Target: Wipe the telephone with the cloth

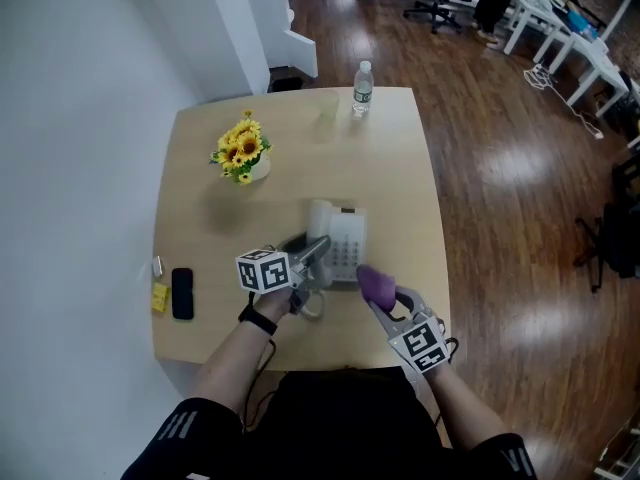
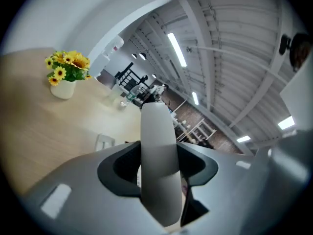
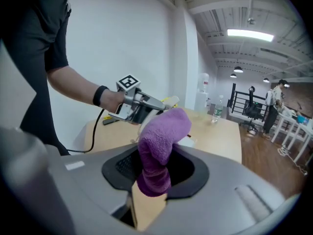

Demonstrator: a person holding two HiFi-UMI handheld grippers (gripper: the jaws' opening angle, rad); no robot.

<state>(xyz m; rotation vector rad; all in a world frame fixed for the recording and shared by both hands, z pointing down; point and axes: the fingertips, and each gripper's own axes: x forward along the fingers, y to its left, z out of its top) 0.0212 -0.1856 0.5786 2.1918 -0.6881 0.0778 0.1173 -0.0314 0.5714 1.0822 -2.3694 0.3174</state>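
The white telephone (image 1: 347, 245) sits near the table's front edge. My left gripper (image 1: 313, 255) is shut on its handset (image 1: 316, 236), gripping it mid-length and holding it tilted up over the base's left side. In the left gripper view the pale handset (image 2: 158, 146) runs straight up between the jaws of the left gripper (image 2: 159, 166). My right gripper (image 1: 380, 295) is shut on a purple cloth (image 1: 376, 283), which hangs at the telephone's near right corner. In the right gripper view the bunched cloth (image 3: 159, 143) sticks up out of the right gripper (image 3: 155, 166), with the left gripper (image 3: 143, 107) just beyond.
A pot of sunflowers (image 1: 241, 154) stands at the back left and a water bottle (image 1: 362, 89) at the far edge. A black phone (image 1: 182, 293) and a small yellow item (image 1: 159, 297) lie at the left edge. Office chairs and desks stand on the wooden floor (image 1: 500, 168) to the right.
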